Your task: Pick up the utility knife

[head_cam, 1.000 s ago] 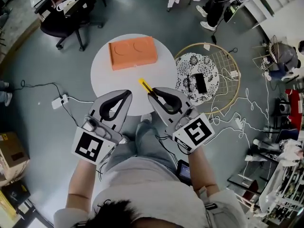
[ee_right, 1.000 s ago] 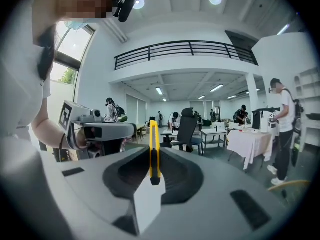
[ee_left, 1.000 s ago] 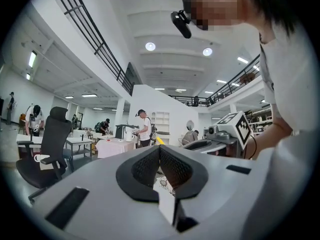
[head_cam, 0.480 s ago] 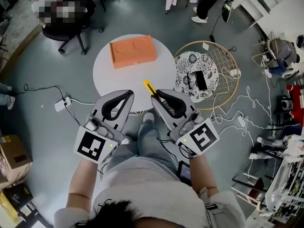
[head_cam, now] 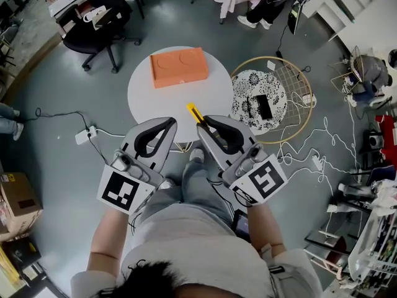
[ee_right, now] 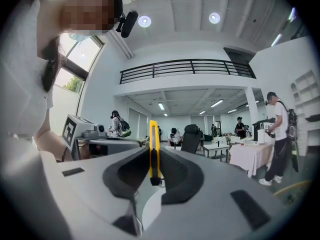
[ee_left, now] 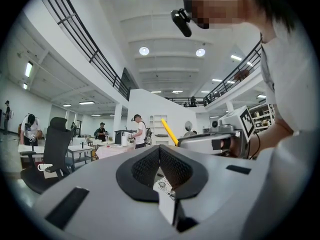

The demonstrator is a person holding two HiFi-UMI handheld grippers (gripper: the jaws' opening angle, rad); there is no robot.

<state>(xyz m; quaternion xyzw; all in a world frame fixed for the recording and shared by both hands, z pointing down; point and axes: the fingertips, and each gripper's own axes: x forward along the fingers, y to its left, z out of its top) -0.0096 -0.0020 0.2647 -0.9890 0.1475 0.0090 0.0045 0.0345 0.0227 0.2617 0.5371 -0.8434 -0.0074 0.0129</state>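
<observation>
The yellow utility knife [head_cam: 194,113] sticks up and forward out of my right gripper [head_cam: 201,126], whose jaws are shut on it. In the right gripper view the knife [ee_right: 153,151] stands upright between the closed jaws. From the left gripper view it shows as a slanted yellow bar [ee_left: 169,132] beside the right gripper. My left gripper [head_cam: 169,122] is held level next to the right one, jaws shut with nothing between them [ee_left: 160,151]. Both grippers hover near the front edge of the round white table [head_cam: 180,95].
An orange moulded block [head_cam: 178,67] lies at the table's far side. A round wire basket [head_cam: 271,101] with a patterned cloth and a black phone stands on the floor to the right. Cables trail across the floor; an office chair [head_cam: 102,23] sits at the far left.
The view has shifted a little; the table and block sit slightly further right in frame. Both grippers hold the same pose, the knife still clamped in the right one.
</observation>
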